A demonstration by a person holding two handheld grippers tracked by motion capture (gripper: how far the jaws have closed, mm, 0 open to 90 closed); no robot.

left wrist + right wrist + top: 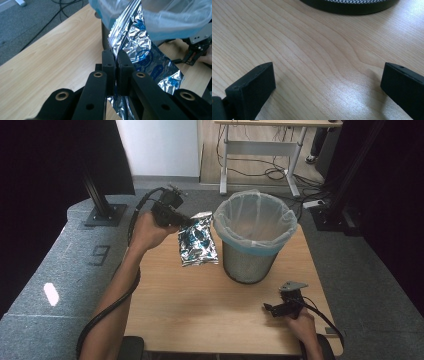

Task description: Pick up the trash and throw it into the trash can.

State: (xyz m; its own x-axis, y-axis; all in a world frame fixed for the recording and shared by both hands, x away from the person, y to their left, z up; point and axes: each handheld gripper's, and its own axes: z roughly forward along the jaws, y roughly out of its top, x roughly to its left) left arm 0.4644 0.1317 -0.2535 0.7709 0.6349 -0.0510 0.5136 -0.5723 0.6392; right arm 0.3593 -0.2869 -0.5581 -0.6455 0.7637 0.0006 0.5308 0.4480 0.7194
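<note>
A crumpled silver foil snack bag (pixel 198 241) with blue print hangs in the air just left of the mesh waste bin (pixel 255 236), which is lined with a clear plastic bag. My left gripper (pixel 186 221) is shut on the bag's top edge; in the left gripper view the foil bag (pixel 145 55) is pinched between the jaws of the left gripper (pixel 116 62), right beside the bin liner (pixel 160 17). My right gripper (pixel 270 308) rests low over the table near the front right, its jaws wide apart around bare wood in the right gripper view (pixel 327 80).
The wooden table (pixel 200 305) stands on grey carpet. The bin's dark base (pixel 352 6) lies just ahead of the right gripper. Black frame posts stand at the back left and right, and a desk with cables is behind the bin.
</note>
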